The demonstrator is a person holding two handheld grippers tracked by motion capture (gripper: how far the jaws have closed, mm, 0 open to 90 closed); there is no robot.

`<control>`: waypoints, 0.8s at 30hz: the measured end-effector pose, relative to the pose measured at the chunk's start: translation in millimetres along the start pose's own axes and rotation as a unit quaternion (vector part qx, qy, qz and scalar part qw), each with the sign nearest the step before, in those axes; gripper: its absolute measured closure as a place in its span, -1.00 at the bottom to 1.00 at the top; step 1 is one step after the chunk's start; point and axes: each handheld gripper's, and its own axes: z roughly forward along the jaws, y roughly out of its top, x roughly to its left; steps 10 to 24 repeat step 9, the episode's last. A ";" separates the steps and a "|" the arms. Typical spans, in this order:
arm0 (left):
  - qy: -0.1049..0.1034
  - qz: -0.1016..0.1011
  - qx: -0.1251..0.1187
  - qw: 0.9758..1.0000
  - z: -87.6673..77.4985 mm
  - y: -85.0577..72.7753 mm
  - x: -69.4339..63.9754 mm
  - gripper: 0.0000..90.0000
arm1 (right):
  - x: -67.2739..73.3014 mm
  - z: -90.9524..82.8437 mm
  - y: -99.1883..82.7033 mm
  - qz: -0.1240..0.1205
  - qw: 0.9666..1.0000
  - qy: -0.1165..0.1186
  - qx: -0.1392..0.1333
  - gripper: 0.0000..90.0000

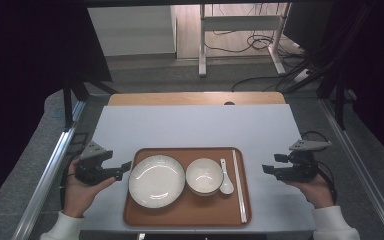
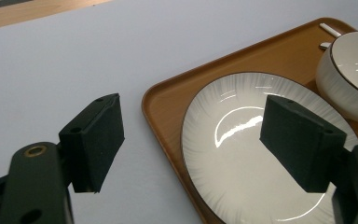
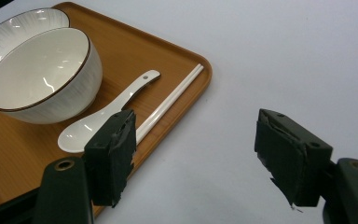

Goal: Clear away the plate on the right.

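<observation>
As I see it: both idle
Left hand-held gripper (image 1: 125, 168): jaws apart — empty
Right hand-held gripper (image 1: 266, 167): jaws apart, empty
Tray (image 1: 180, 214): plate (image 1: 157, 180), bowl (image 1: 204, 176), spoon (image 1: 225, 179), chopsticks (image 1: 239, 184)

I see a brown tray (image 1: 180, 214) on the pale table sheet, carrying a white ribbed plate (image 1: 157, 180) at left, a white dark-rimmed bowl (image 1: 204, 176) just beside it, then a white spoon (image 1: 225, 178) and white chopsticks (image 1: 239, 184) along the right edge.
</observation>
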 end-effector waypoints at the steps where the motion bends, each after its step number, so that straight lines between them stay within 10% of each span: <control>1: -0.001 0.000 0.000 1.000 0.5 0.6 -0.2 -0.55 | 0.3 -0.7 0.6 -0.003 1.000 -0.001 -0.001 -0.36; 24: 0.003 -0.003 0.003 1.000 7.0 5.8 -1.9 -0.56 | -6.9 -4.4 0.9 -0.010 1.000 -0.010 -0.017 -0.37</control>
